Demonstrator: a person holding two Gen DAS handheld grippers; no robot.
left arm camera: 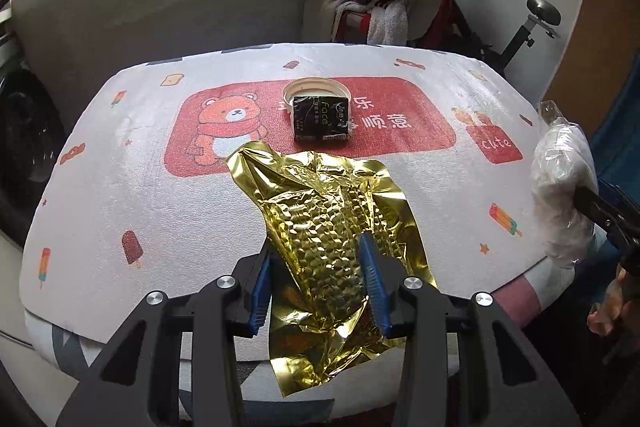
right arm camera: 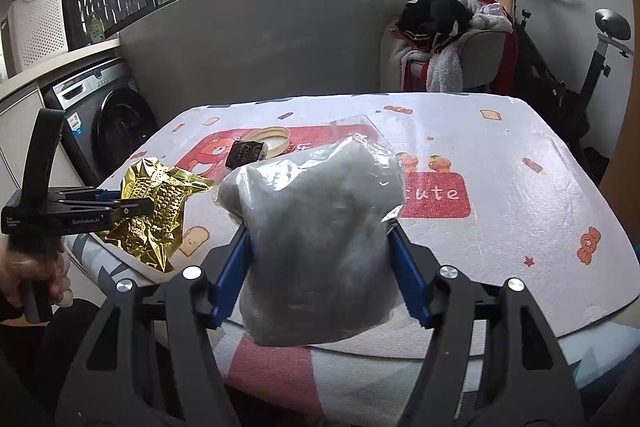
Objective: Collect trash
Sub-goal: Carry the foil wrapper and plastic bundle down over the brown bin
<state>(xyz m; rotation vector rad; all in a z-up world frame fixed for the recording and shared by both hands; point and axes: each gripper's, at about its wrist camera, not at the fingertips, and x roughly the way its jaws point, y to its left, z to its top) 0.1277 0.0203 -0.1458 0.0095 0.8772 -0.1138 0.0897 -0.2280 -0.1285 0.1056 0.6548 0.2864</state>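
A crumpled gold foil wrapper [left arm camera: 320,195] hangs lifted over the near edge of the table, and my left gripper [left arm camera: 316,245] is shut on it, the blue pads [left arm camera: 372,267] pressing its sides. From the right wrist view the same wrapper [right arm camera: 160,195] dangles from the left gripper [right arm camera: 120,201] at the table's left corner. My right gripper [right arm camera: 318,229] is shut on a clear plastic bag of whitish stuffing [right arm camera: 316,211], held above the table's near edge. That bag [left arm camera: 560,187] shows at the right of the left wrist view.
A black tissue pack [left arm camera: 322,119] lies on the bear-print tablecloth [left arm camera: 140,195], leaning on a round cream lid [left arm camera: 316,91]. Behind the table stand a chair piled with clothes [right arm camera: 444,39] and an exercise bike [right arm camera: 580,67]. A washing machine [right arm camera: 108,115] sits at the left.
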